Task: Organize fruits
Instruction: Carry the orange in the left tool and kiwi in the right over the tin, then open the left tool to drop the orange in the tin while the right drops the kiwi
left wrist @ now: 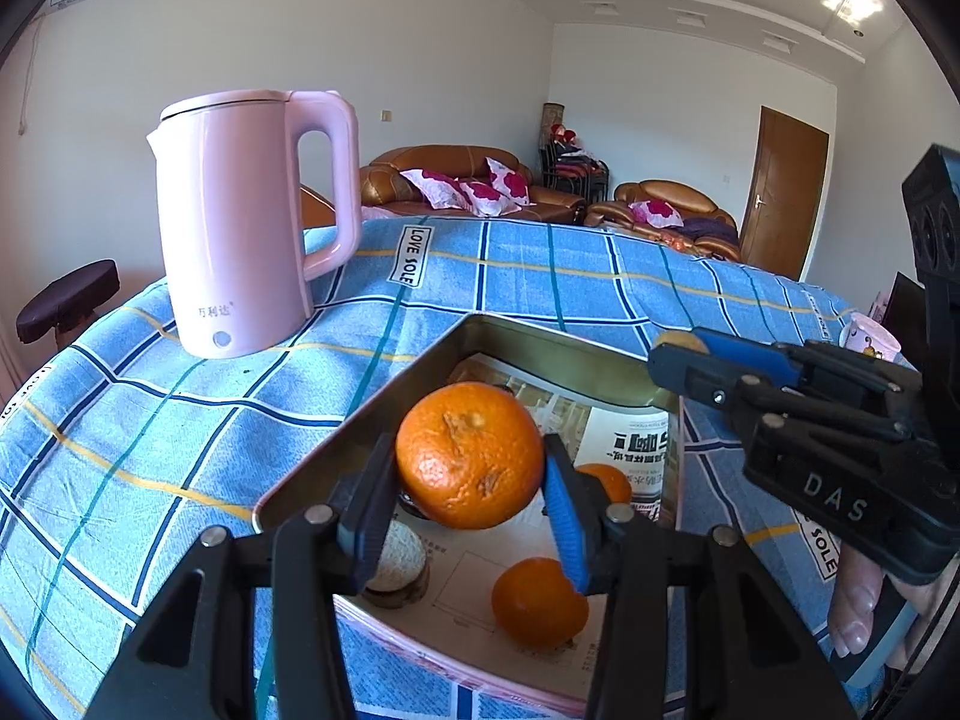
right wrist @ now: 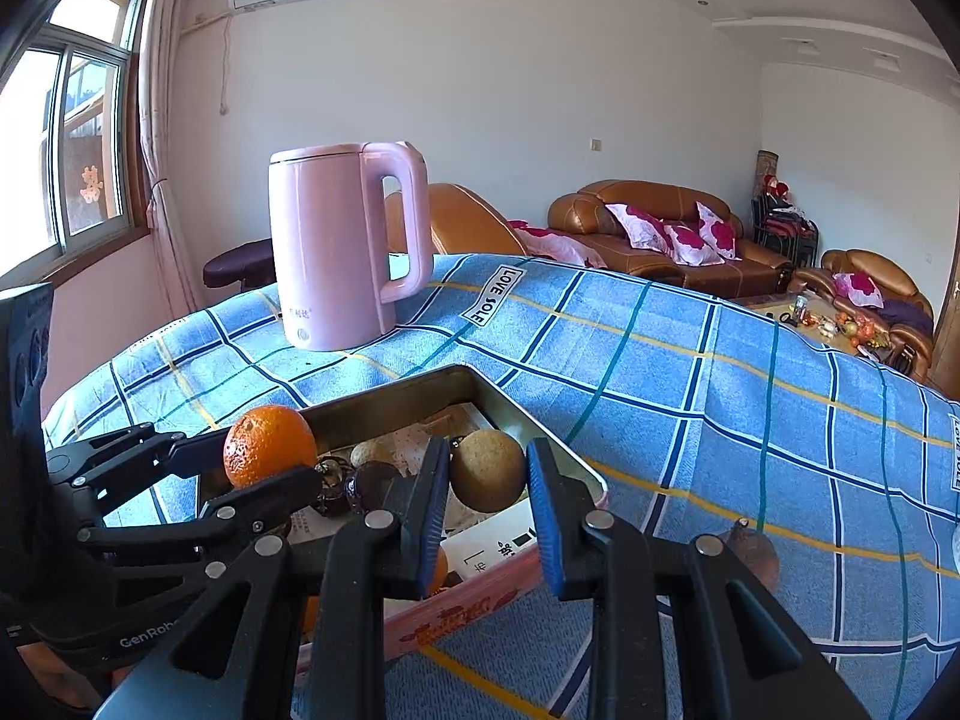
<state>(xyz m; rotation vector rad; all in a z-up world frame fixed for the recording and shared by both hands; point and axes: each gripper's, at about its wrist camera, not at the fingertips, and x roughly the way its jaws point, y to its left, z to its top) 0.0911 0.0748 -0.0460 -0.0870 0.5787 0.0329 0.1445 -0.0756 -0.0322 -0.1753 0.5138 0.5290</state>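
Note:
My left gripper (left wrist: 471, 501) is shut on a big orange (left wrist: 469, 455) and holds it above a metal tin (left wrist: 360, 420) lined with newspaper. Two smaller oranges (left wrist: 538, 603) and a round biscuit-like item (left wrist: 399, 567) lie in the tin. My right gripper (right wrist: 487, 510) is shut on a tan round fruit (right wrist: 487, 469) over the tin's near right corner (right wrist: 591, 476). In the left wrist view the right gripper (left wrist: 681, 354) is at the tin's far right edge. In the right wrist view the left gripper (right wrist: 264, 462) holds the orange (right wrist: 269, 444) at left.
A pink kettle (left wrist: 240, 222) stands on the blue checked cloth (left wrist: 180, 420) behind the tin. A brown fruit (right wrist: 750, 552) lies on the cloth right of the tin. A pink cup (left wrist: 870, 339) stands at the far right. Sofas are beyond the table.

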